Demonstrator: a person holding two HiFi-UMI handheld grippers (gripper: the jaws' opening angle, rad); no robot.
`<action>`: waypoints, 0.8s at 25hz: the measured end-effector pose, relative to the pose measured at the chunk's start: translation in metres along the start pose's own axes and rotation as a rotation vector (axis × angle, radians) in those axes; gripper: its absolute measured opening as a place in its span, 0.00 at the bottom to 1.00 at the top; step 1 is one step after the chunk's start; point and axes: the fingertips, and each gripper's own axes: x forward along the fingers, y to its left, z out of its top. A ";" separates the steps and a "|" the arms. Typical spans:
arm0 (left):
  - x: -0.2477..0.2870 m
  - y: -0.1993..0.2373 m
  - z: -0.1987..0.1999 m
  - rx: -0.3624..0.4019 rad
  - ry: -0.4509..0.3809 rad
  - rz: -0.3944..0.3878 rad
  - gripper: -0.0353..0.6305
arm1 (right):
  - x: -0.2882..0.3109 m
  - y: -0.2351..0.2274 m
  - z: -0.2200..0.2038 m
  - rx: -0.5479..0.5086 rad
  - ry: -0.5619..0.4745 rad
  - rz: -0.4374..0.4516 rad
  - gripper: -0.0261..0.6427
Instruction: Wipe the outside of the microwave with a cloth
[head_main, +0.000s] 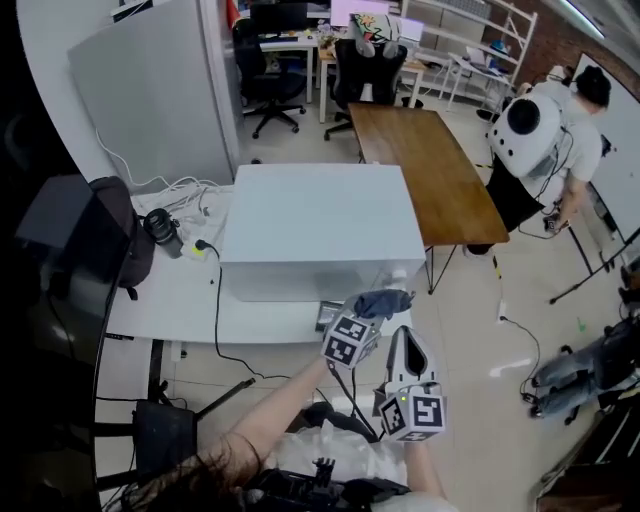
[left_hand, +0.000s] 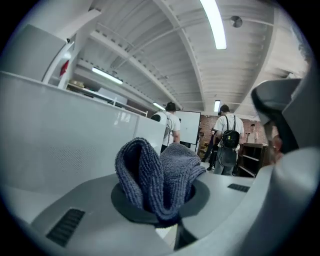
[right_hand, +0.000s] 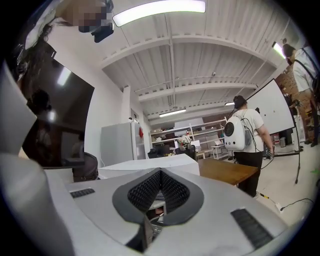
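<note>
1. Microwave (head_main: 320, 220): a white box in the centre of the head view, standing on the white worktop (head_main: 170, 300); its top is bare.
2. Left tongs (head_main: 376, 312), just below the microwave's lower right corner in the head view; the marker cube sits behind them.
3. The left gripper view shows the left tongs (left_hand: 160, 212) clamped on a grey-blue cloth (left_hand: 160, 175); the cloth is bunched in two folds that stand up out of the jaws; the microwave's pale wall (left_hand: 50, 140) fills the left of that frame.
4. In the head view the cloth (head_main: 385, 300) lies at the microwave's front right corner; whether it touches the wall cannot be told.
5. Right tongs (head_main: 402, 340), lower centre-right of the head view, just beside the left ones and nearer the person.
6. In the right gripper view the right tongs (right_hand: 159, 174) are closed tip to tip with nothing between; the microwave (right_hand: 145, 167) is beyond them.
7. Black cable (head_main: 216, 300) runs across the worktop left of the microwave; black bag (head_main: 110, 235) at the worktop's left end.
8. Wooden table (head_main: 430, 170) upper right; a person with a white backpack (head_main: 528, 128) is beyond it.
</note>
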 end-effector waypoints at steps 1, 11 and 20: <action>0.011 0.002 -0.004 -0.013 0.012 0.013 0.12 | -0.002 -0.004 0.001 -0.001 -0.001 -0.009 0.06; -0.057 0.101 -0.014 -0.115 -0.042 0.290 0.12 | 0.010 0.009 -0.009 0.009 0.018 0.045 0.06; -0.229 0.229 -0.042 -0.153 -0.060 0.680 0.12 | 0.034 0.077 -0.019 0.024 0.046 0.225 0.06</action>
